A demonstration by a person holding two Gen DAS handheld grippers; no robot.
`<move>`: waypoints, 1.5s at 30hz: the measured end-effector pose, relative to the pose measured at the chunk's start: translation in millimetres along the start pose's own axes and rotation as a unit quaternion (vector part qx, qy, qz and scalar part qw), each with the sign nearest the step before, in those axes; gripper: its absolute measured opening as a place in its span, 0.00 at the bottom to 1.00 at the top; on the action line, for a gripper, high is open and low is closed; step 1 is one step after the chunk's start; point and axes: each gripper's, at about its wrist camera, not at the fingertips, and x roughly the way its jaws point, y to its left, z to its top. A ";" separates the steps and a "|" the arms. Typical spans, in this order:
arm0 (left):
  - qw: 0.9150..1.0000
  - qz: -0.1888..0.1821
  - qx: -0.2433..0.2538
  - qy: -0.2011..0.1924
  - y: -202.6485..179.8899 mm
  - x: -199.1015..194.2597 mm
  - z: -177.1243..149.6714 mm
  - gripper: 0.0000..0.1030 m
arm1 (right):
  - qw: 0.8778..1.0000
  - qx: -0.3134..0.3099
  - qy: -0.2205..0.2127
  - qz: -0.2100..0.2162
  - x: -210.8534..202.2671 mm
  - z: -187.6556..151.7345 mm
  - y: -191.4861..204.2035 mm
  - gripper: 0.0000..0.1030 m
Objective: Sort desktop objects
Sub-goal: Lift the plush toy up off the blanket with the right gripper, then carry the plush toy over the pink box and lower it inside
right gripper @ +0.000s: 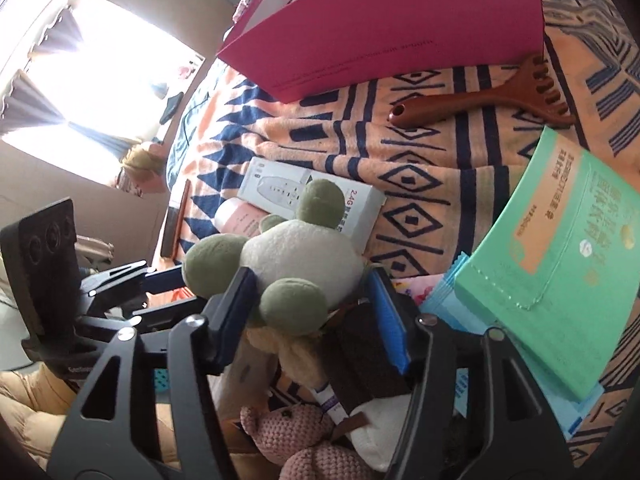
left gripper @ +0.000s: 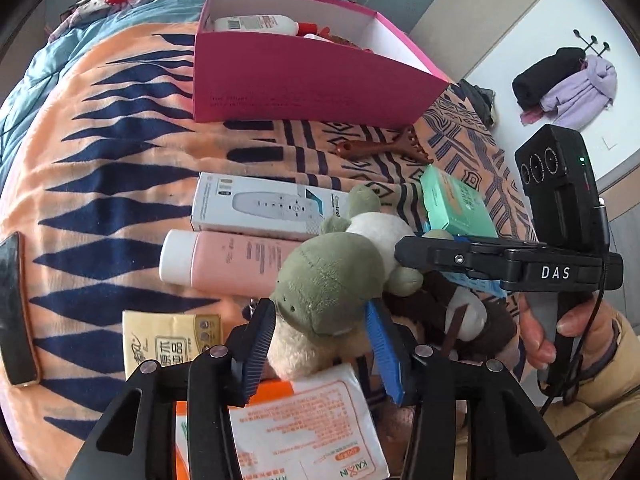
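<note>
The left gripper point(left gripper: 320, 344) clamps the green plush turtle point(left gripper: 332, 280); the right gripper point(right gripper: 316, 308) brackets its legs, contact unclear. A lotion bottle point(left gripper: 256, 24) already lies in the pink box point(left gripper: 304, 76); the wooden comb point(right gripper: 480, 100) and remote box point(left gripper: 260, 204) remain on the blanket point(left gripper: 100, 128).

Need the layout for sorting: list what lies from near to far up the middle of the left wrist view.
Orange-and-white packet → green plush turtle → pink bottle → white remote box → brown wooden comb → pink box.
</note>
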 end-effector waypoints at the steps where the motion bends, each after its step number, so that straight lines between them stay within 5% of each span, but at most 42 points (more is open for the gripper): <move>1: 1.000 -0.002 0.000 0.000 0.6 0.8 1.5 0.47 | 1.000 0.008 0.002 0.004 2.3 1.4 -1.7 0.68; 14: 0.999 -0.032 -0.003 0.006 4.7 1.5 15.1 0.41 | 0.999 -0.031 -0.022 -0.026 -9.3 5.9 18.6 0.53; 31: 0.996 -0.017 0.033 -0.078 -77.4 -44.0 57.7 0.41 | 0.987 -0.089 -0.128 -0.045 -117.3 24.5 33.1 0.53; 45: 0.992 -0.018 0.086 -0.091 -90.7 -45.4 116.4 0.41 | 0.975 -0.087 -0.191 -0.074 -147.8 55.2 36.7 0.53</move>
